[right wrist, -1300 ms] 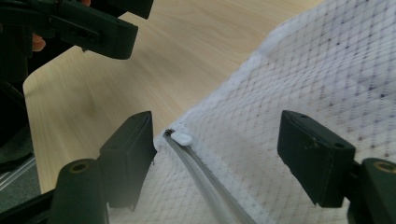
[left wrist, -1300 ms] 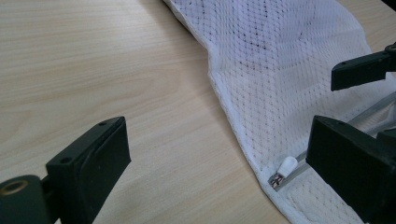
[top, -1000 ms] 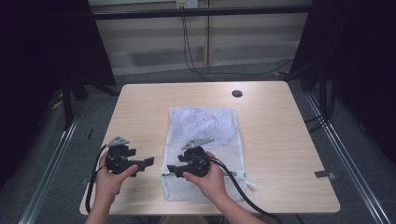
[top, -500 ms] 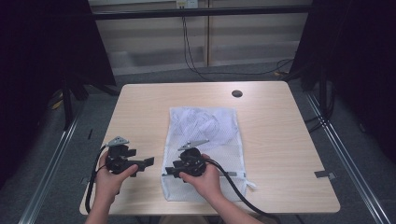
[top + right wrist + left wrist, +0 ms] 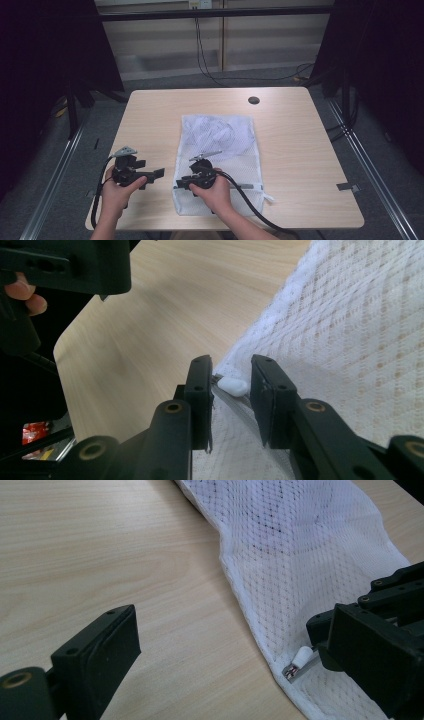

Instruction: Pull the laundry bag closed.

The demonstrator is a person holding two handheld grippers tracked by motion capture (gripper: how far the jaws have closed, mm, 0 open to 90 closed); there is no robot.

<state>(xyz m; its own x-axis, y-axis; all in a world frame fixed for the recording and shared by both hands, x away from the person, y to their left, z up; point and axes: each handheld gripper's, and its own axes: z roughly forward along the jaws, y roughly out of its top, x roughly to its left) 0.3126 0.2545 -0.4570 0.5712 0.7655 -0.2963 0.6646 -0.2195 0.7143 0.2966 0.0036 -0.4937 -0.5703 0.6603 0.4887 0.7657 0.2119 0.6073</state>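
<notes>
A white mesh laundry bag (image 5: pixel 220 135) lies flat on the wooden table (image 5: pixel 300 150). Its white zipper pull (image 5: pixel 233 386) sits at the near left hem of the bag (image 5: pixel 360 340). My right gripper (image 5: pixel 232 371) rests low over that corner (image 5: pixel 178 184). Its jaws have just been closing and stand narrow on either side of the pull, with a thin gap still showing on each side. My left gripper (image 5: pixel 157 174) is held wide open just left of the bag (image 5: pixel 300 540), over bare wood (image 5: pixel 240 630). The pull (image 5: pixel 301 656) lies near its right jaw.
A round dark cable port (image 5: pixel 253 100) sits at the table's far right. The right gripper's black cable (image 5: pixel 250 205) trails off the near edge. Metal floor rails (image 5: pixel 370 165) run along both sides of the table, and wires hang at the back wall.
The right hand has edged slightly left toward the bag's near left corner. The left hand and the bag have stayed where they were.
</notes>
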